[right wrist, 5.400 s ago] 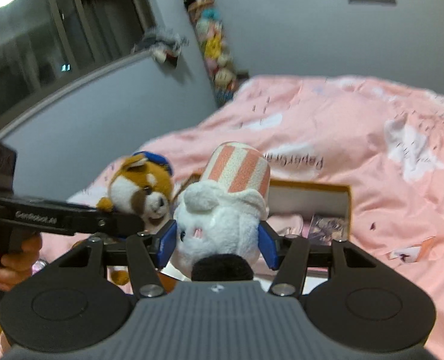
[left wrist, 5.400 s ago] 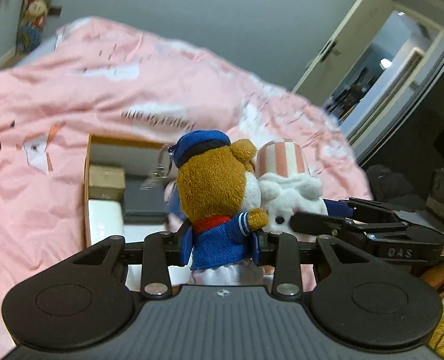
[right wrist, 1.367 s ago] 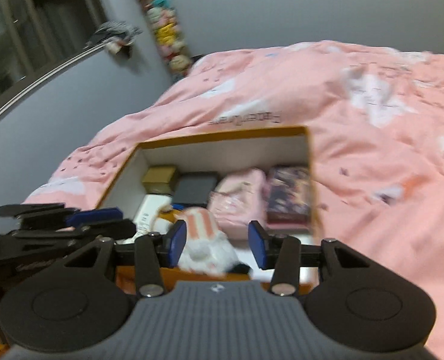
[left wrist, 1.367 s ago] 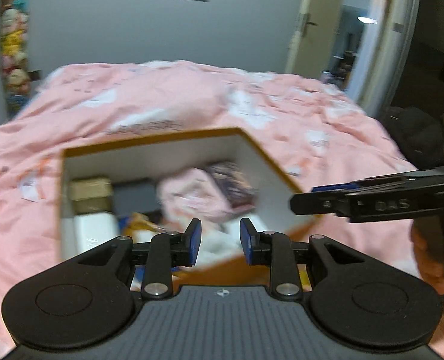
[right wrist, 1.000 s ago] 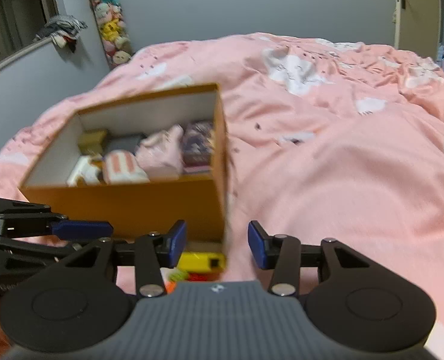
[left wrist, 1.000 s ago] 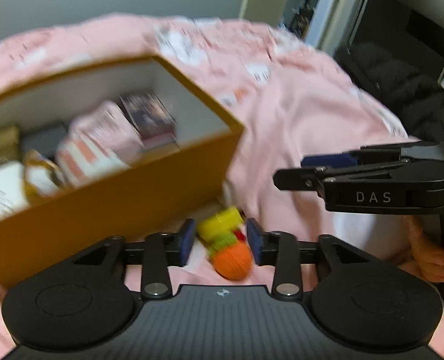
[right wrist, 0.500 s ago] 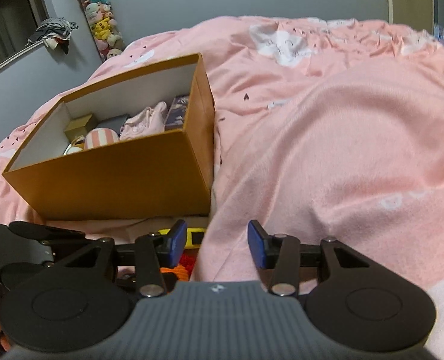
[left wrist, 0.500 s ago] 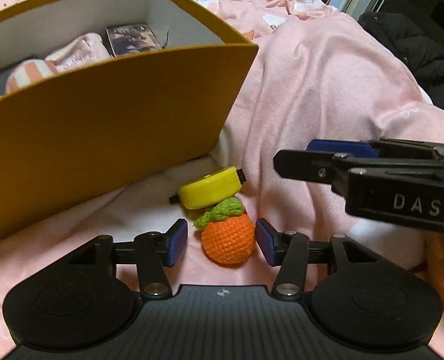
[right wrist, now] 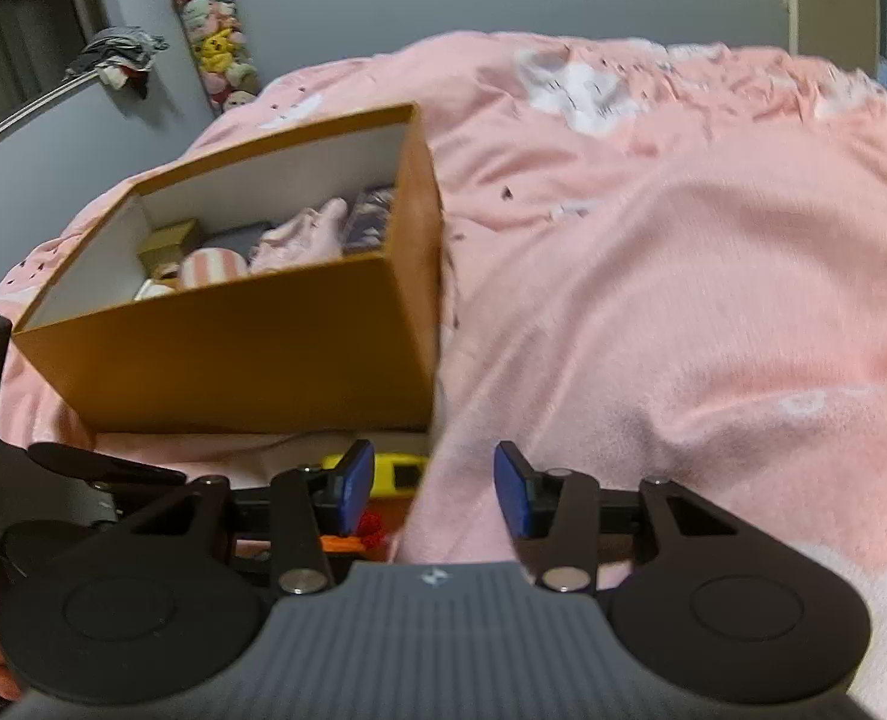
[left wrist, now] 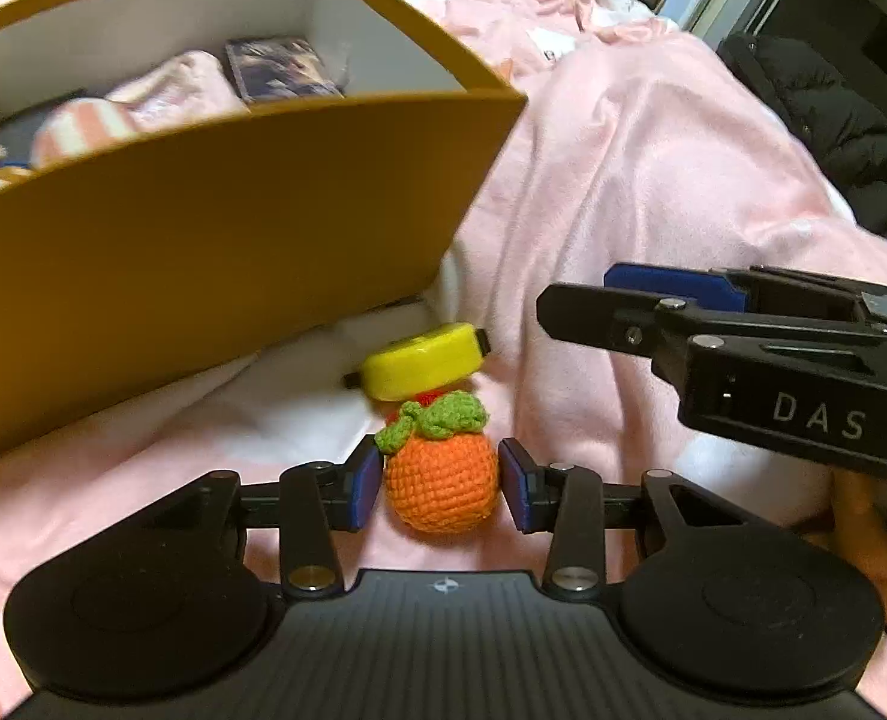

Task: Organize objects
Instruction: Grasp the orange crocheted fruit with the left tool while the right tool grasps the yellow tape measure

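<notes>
Your left gripper (left wrist: pixel 438 483) is low on the pink blanket (left wrist: pixel 623 192), and the little orange yarn fruit (left wrist: pixel 440 480) sits right between its two blue fingers (left wrist: pixel 364 483). The fingers are open about as wide as the fruit. One pad is just beside each side, and I cannot tell if they touch it yet. They have not squeezed it.

Just past your fingertips, a yellow tape measure (left wrist: pixel 422 360) lies against the fruit's green leaf (left wrist: pixel 437 417). Beyond that stands the brown box (left wrist: pixel 215 228), with soft toys and small things already inside.

The fruit looks soft, light and squashy. It should not break or slip, because yarn is rough. Hold it around its fat middle, not by the leaf, which is floppy. Squeeze gently so it does not pop out.

Your right gripper (right wrist: pixel 434 492) is open wide and holds nothing. Only pink blanket lies between its fingers. The tape measure peeks out just past its left finger (right wrist: pixel 353 489), so that hard, smooth, heavier thing may be the one for this hand. Grab it across its flat sides.
</notes>
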Available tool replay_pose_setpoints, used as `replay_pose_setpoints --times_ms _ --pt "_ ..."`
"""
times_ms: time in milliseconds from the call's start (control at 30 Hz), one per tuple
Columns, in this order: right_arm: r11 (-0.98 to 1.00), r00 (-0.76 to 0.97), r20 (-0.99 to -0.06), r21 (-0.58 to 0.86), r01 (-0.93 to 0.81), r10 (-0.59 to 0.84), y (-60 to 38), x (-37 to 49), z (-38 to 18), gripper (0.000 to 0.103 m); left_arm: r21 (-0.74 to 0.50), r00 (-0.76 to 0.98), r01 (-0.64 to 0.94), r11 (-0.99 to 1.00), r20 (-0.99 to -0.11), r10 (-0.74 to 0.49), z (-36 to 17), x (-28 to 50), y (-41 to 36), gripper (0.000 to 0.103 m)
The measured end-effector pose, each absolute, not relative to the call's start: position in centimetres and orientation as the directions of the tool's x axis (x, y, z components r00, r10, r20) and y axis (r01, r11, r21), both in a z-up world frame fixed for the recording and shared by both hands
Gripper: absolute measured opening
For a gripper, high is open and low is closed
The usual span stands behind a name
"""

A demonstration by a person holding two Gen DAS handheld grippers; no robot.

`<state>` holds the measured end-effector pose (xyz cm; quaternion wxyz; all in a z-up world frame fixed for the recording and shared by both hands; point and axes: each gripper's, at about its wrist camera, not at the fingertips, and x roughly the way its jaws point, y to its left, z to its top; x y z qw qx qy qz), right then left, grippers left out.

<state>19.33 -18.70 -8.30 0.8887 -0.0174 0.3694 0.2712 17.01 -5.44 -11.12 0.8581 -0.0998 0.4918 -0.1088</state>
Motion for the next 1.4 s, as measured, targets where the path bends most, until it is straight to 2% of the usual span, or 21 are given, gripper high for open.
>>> replay_pose_setpoints --times_ms 133,267,367,467,533,600,767,933,1067,1300,1400 --pt "0.804 0.555 -0.66 0.131 -0.58 0.507 -16.6 18.6 -7.6 0.046 -0.234 0.519 0.015 0.972 -0.829 -0.208 -9.8 15.6 -3.2 0.047" --pt "0.796 0.514 -0.733 0.061 -0.602 0.446 -14.1 18.8 -8.7 0.046 -0.231 0.525 -0.066 0.971 -0.836 -0.163 -9.8 15.0 -0.8 0.047" --pt "0.803 0.47 -0.784 0.061 -0.592 0.406 -13.2 19.6 -10.1 0.047 -0.236 0.527 -0.103 0.966 -0.837 -0.148 -10.1 15.7 0.5 0.047" --pt "0.826 0.433 -0.819 0.085 -0.557 0.376 -13.0 20.7 -11.6 0.053 -0.242 0.526 -0.106 0.964 -0.837 -0.152 -10.4 15.9 0.4 0.047" --pt "0.834 0.417 -0.826 0.11 -0.541 0.379 -13.2 21.2 -12.3 0.061 -0.242 0.523 -0.109 0.964 -0.839 -0.151 -10.9 16.0 0.4 0.048" --pt "0.841 0.407 -0.832 0.124 -0.526 0.377 -13.1 21.6 -12.6 0.062 -0.239 0.509 -0.115 0.964 -0.848 -0.15 -11.3 16.1 0.8 0.048" --pt "0.843 0.393 -0.843 0.122 -0.523 0.366 -12.4 22.2 -13.7 0.061 -0.24 0.462 -0.153 0.959 -0.875 -0.145 -11.8 15.9 1.4 0.055" --pt "0.842 0.393 -0.849 0.105 -0.53 0.353 -12.1 22.4 -14.1 0.059 -0.239 0.443 -0.178 0.955 -0.886 -0.139 -11.5 15.6 1.7 0.058" --pt "0.844 0.396 -0.847 0.108 -0.525 0.355 -12.2 22.5 -14.2 0.056 -0.267 0.438 -0.191 0.945 -0.884 -0.161 -11.5 15.5 2.1 0.047" --pt "0.842 0.416 -0.828 0.118 -0.527 0.376 -12.7 21.8 -13.0 0.054 -0.273 0.469 -0.172 0.947 -0.868 -0.165 -10.3 15.0 2.1 0.046" --pt "0.837 0.44 -0.806 0.121 -0.533 0.396 -13.3 21.1 -11.3 0.054 -0.314 0.492 -0.158 0.936 -0.847 -0.201 -9.1 14.4 2.5 0.046"
